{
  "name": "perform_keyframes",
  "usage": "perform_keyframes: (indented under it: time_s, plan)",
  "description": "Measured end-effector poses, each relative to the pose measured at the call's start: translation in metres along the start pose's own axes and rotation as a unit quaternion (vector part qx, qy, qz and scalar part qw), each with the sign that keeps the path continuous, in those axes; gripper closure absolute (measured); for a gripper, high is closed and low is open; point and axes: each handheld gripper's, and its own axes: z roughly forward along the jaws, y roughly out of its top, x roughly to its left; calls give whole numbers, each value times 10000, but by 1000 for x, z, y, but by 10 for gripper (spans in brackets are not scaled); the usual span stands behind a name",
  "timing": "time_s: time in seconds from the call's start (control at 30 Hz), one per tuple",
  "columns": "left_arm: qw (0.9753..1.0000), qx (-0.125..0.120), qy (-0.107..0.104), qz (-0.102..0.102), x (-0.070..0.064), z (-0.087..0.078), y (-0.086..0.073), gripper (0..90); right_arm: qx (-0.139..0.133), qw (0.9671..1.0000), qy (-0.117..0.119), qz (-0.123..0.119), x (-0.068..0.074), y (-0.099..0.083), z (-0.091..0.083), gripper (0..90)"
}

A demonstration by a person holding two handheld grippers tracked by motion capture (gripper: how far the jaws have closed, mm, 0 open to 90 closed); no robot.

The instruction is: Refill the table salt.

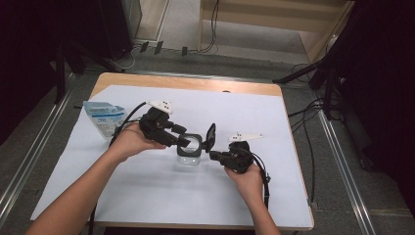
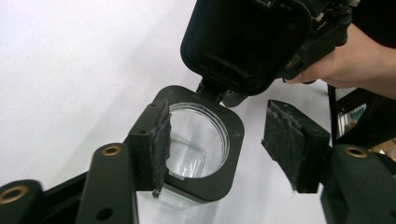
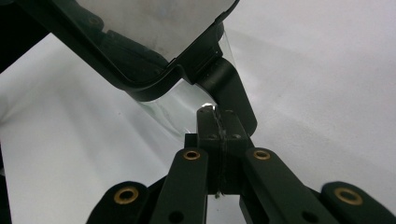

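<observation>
Near the middle of the tabletop (image 1: 147, 196), a clear jar (image 1: 189, 155) with a black square top stands between the two tools.

Its black lid (image 1: 210, 137) is flipped up on a hinge at the jar's right side. The left tool (image 1: 183, 142) comes in from the left, and its jaws are open. One pad (image 2: 161, 144) sits against the jar's black rim, and the other pad is off to the side, with a gap between it and the jar. The right tool (image 1: 213, 154) comes in from the right, and its jaws are pressed shut on the lid, down by the hinge (image 3: 229, 93). A blue and white pouch (image 1: 103, 117) lies near the left edge of the tabletop, well apart from the jar.
</observation>
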Motion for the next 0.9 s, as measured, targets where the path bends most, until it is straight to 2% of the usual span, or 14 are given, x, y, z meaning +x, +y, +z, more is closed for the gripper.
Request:
perform_keyframes:
  time_s: [0.03, 0.1, 0.27, 0.3, 0.37, 0.43, 0.5, 0.6, 0.7, 0.8, 0.9]
  plan:
    - [10000, -19, -30, -6, 0, -1, -1, 399, -10, 10000, -17, -5, -1, 0, 0, 900]
    - [9999, -148, 49, -10, 0, -4, -5, 400, -31, 10000, -48, 9, -2, 1, -1, 900]
    - [9995, -291, 138, 46, -1, -13, -15, 424, -52, 9999, -105, 40, -6, 2, 0, 900]
    - [9993, -322, 179, 7, -1, -14, -17, 417, -65, 9999, -124, 29, -6, 2, 0, 900]
    - [9992, -295, 258, -46, 0, -17, -21, 388, -54, 9999, -126, 20, -6, 3, 1, 900]
    - [9991, -316, 276, -15, 1, -20, -25, 387, -47, 9999, -140, 25, -7, 4, 2, 900]
    - [9990, -334, 257, -120, 2, -22, -29, 377, -40, 9999, -139, 25, -7, 4, 1, 900]
    - [9990, -338, 252, -115, 1, -28, -34, 376, -55, 9999, -134, -7, -6, 4, -3, 900]
    - [9988, -308, 365, -60, -1, -33, -39, 374, -95, 9999, -113, 3, -3, 3, -5, 900]
    - [9983, -185, 528, 134, -5, -37, -43, 371, -86, 9999, -70, -46, -1, 1, -8, 873]
    - [9983, -96, 565, 145, -5, -40, -48, 380, -44, 10000, -16, -29, 3, -1, -10, 831]
